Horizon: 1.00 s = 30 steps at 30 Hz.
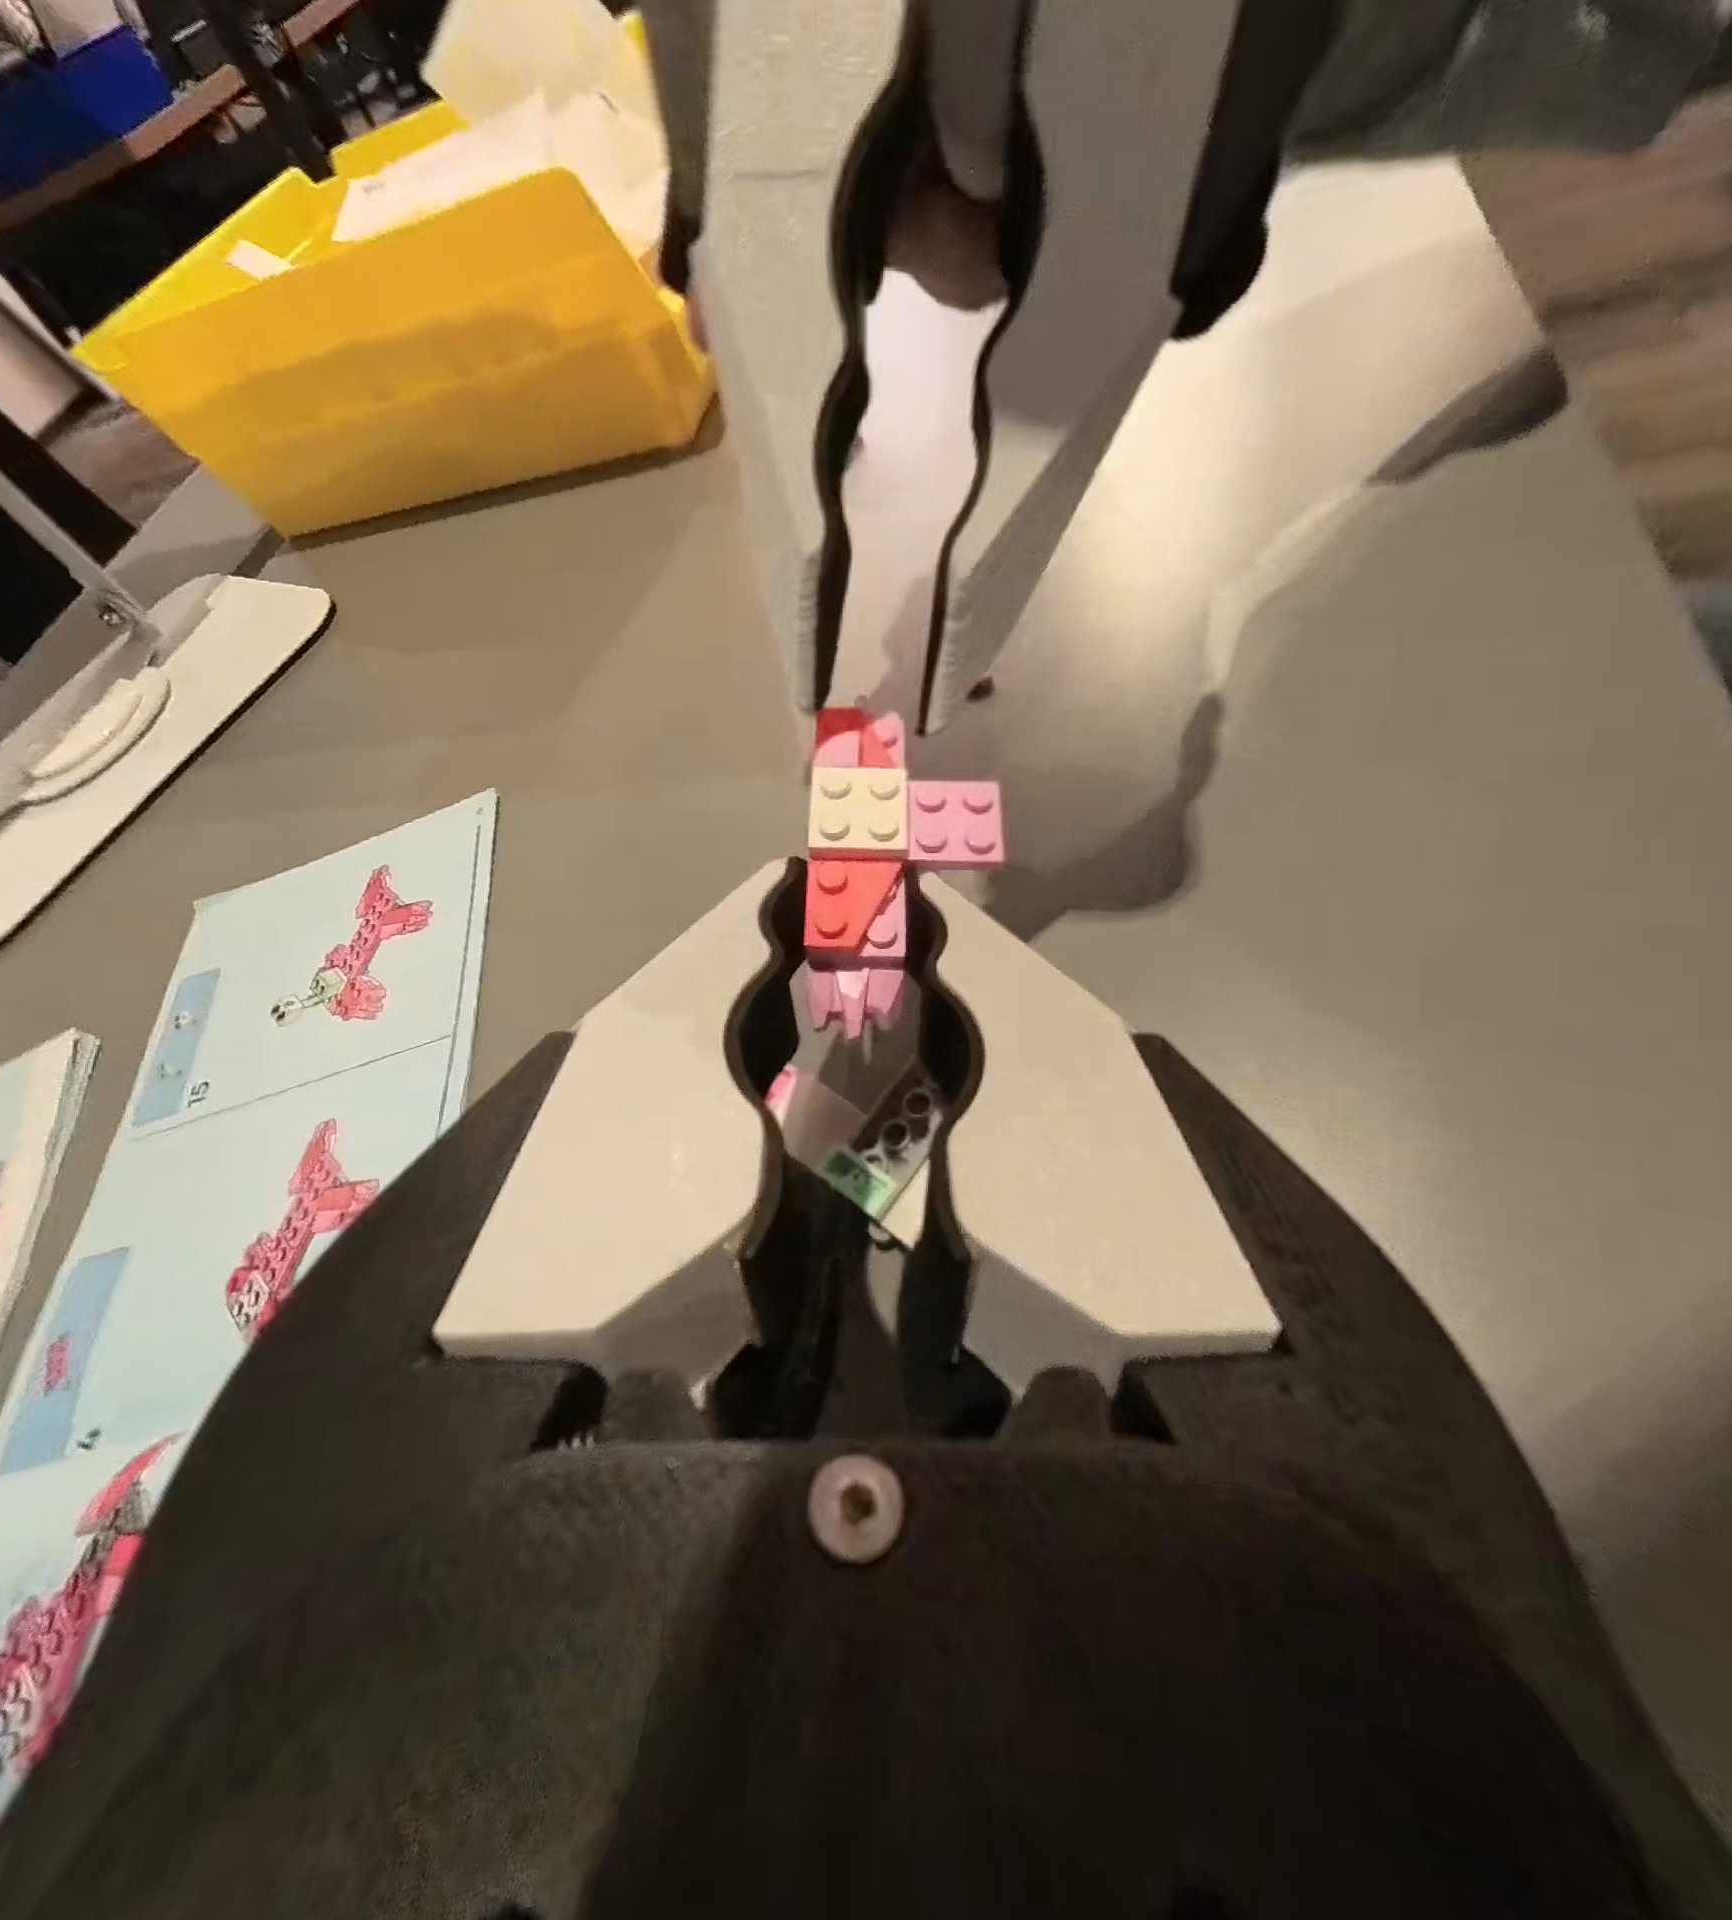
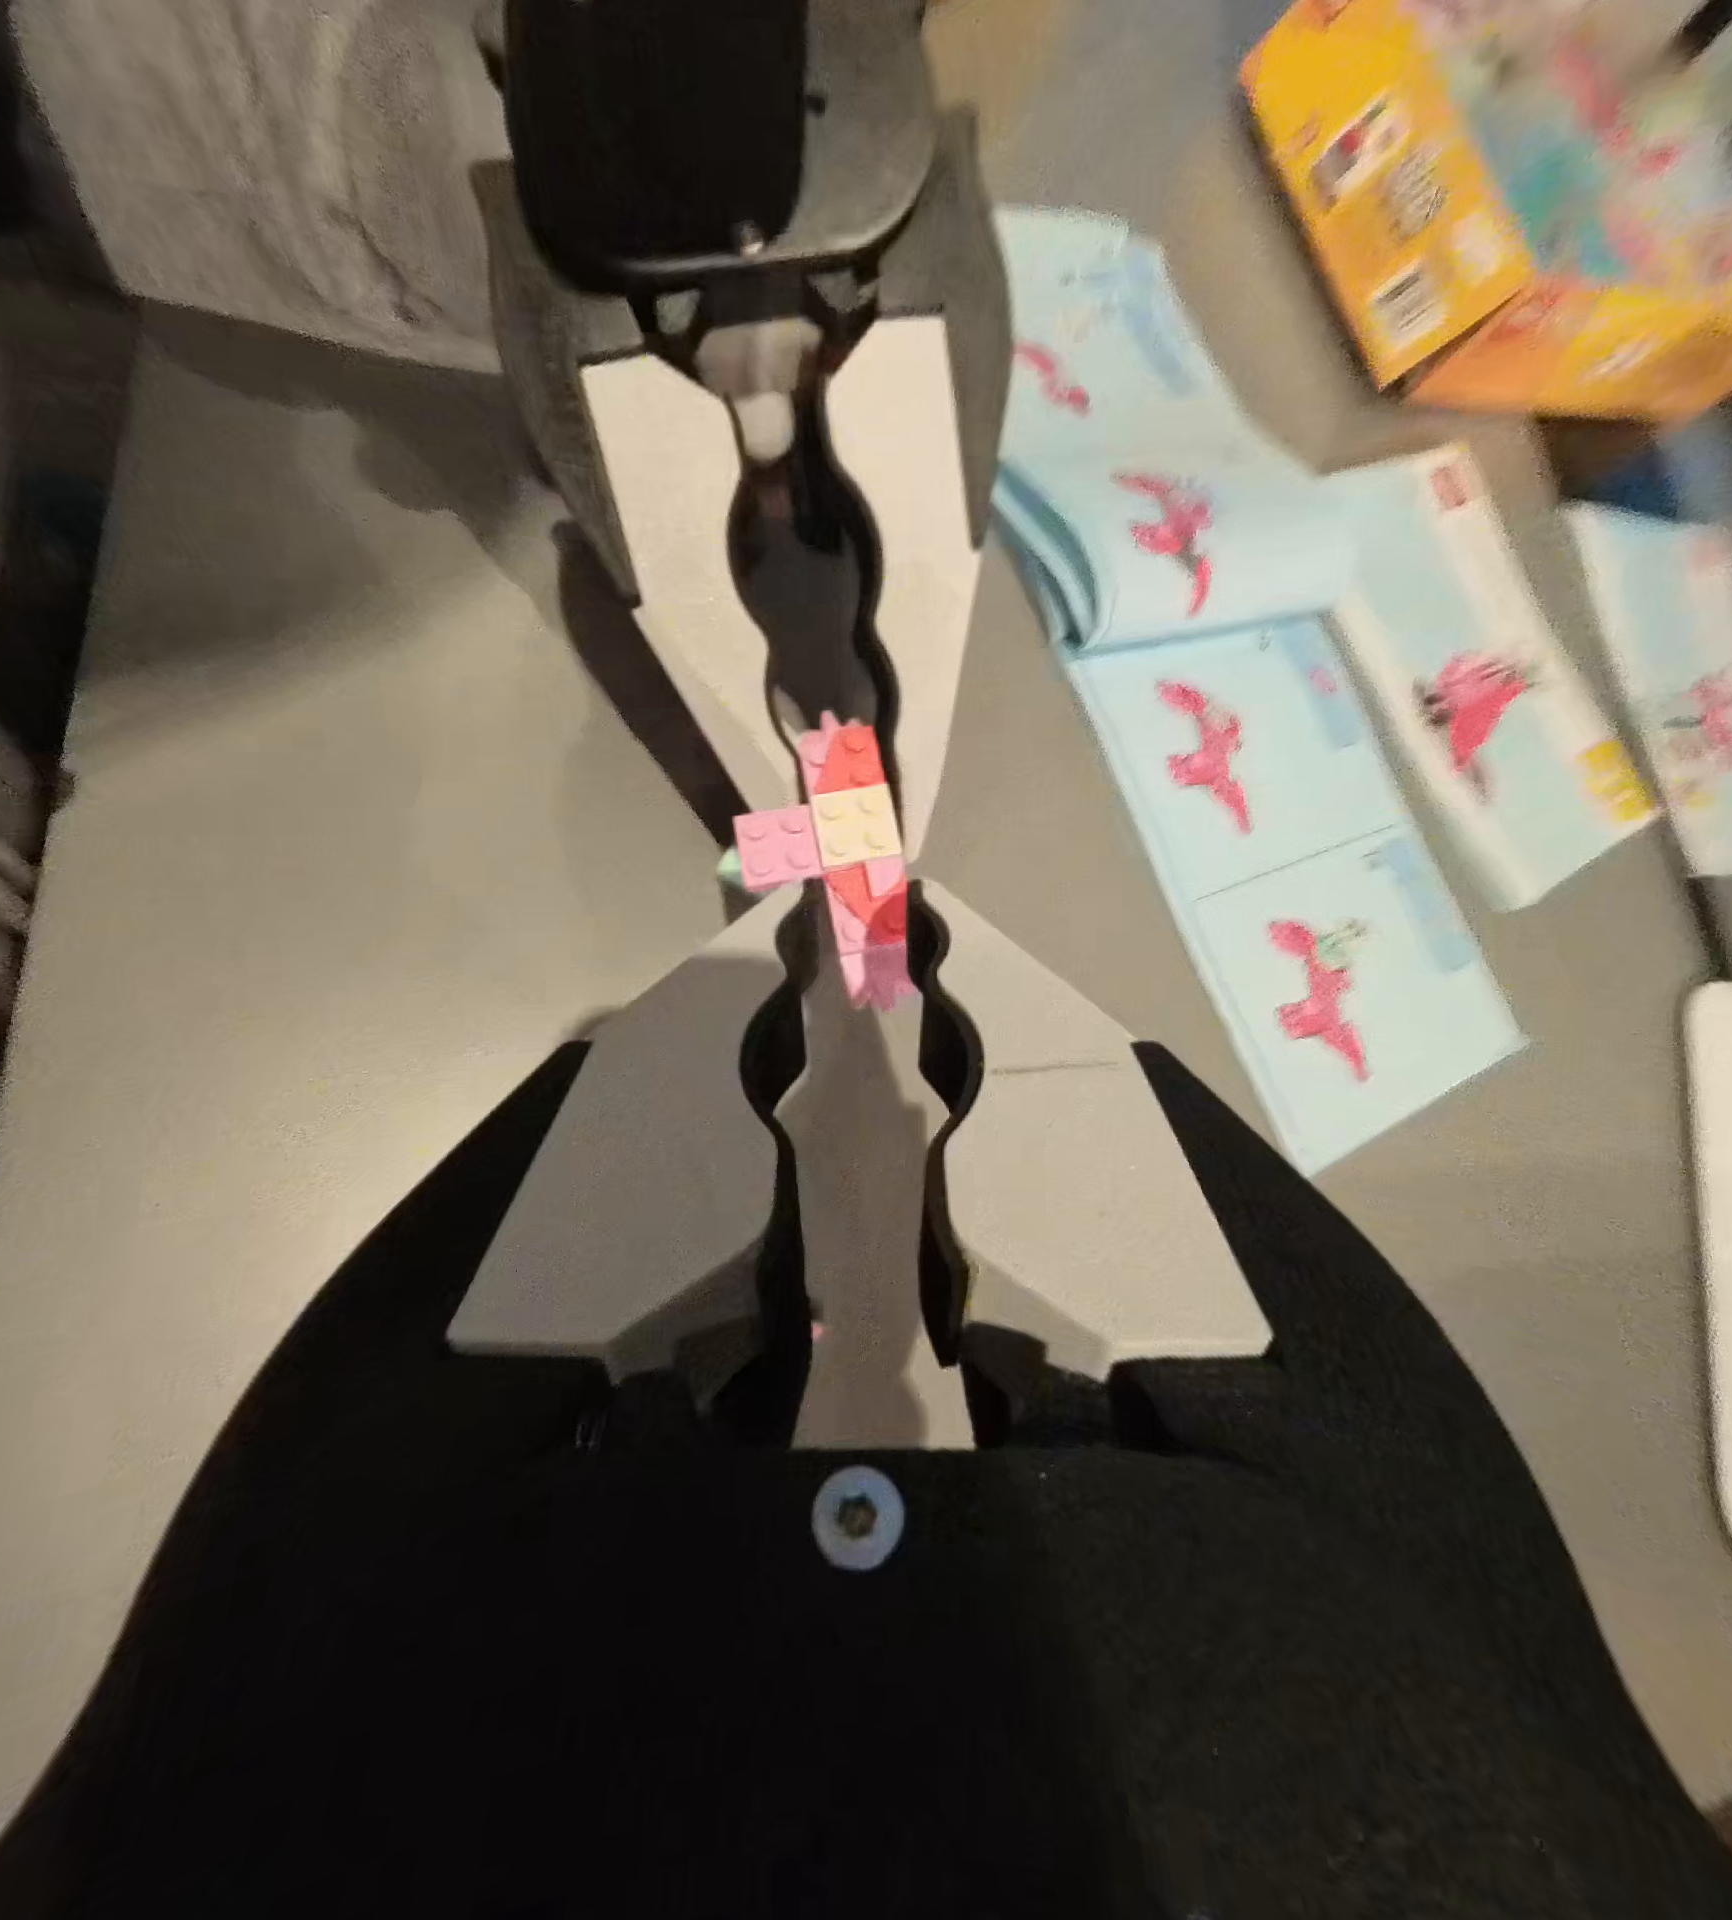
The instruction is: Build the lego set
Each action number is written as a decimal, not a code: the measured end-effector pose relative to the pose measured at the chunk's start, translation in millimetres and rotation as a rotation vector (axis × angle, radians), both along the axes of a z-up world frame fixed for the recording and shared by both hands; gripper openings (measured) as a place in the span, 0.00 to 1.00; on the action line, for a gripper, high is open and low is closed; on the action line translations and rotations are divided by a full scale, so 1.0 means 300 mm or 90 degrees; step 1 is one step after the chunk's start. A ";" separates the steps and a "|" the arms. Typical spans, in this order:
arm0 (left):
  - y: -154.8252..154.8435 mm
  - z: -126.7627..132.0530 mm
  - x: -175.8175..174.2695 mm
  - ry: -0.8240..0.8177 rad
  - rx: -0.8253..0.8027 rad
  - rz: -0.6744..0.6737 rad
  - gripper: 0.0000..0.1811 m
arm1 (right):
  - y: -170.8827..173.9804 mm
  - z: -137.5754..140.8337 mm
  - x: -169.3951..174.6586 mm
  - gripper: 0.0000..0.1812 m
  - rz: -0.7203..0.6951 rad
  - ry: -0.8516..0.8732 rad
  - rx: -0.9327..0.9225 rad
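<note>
A small lego assembly (image 1: 857, 883) of red and pink pieces, with a cream 2x2 plate (image 1: 857, 821) and a pink 2x2 plate (image 1: 955, 821) on top, hangs above the grey table (image 1: 1309, 779). My left gripper (image 1: 857, 899) is shut on its near end. The right gripper (image 1: 872, 717) comes from the far side, its tips at the other end. In the right wrist view my right gripper (image 2: 860, 909) is closed around one end of the assembly (image 2: 857, 831), and the left gripper (image 2: 841, 727) holds the opposite end.
A yellow bin (image 1: 405, 343) stands at the back left. Open instruction booklets (image 1: 322, 987) (image 2: 1257, 779) lie beside the work spot. An orange lego box (image 2: 1516, 208) and a white stand base (image 1: 114, 727) are nearby. A small bag with parts (image 1: 872, 1143) lies under the left gripper. Only a small space, under 4 cm, lies between the two pairs of fingers.
</note>
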<state>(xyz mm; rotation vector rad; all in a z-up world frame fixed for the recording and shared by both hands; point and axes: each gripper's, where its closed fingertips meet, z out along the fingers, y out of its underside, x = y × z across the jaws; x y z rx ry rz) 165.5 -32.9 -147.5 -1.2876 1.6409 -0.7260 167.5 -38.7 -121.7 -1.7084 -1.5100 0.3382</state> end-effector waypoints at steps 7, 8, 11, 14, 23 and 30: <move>-0.013 -0.017 0.003 0.020 0.036 -0.007 0.09 | 0.002 -0.042 -0.002 0.03 -0.008 -0.055 -0.030; -0.011 -0.014 0.003 0.019 0.042 -0.006 0.09 | 0.004 -0.041 -0.001 0.04 -0.010 -0.055 -0.035; -0.013 -0.008 0.004 0.013 0.045 -0.007 0.09 | 0.003 -0.039 -0.001 0.04 -0.006 -0.059 -0.040; -0.017 -0.011 0.003 0.016 0.059 -0.014 0.09 | -0.004 -0.043 -0.002 0.04 0.006 -0.069 -0.047; -0.029 -0.032 0.005 0.051 0.159 -0.030 0.09 | -0.024 -0.075 0.002 0.03 0.047 -0.136 -0.077; -0.014 -0.065 0.005 0.084 0.112 -0.004 0.09 | -0.002 -0.106 0.012 0.02 0.042 -0.219 0.055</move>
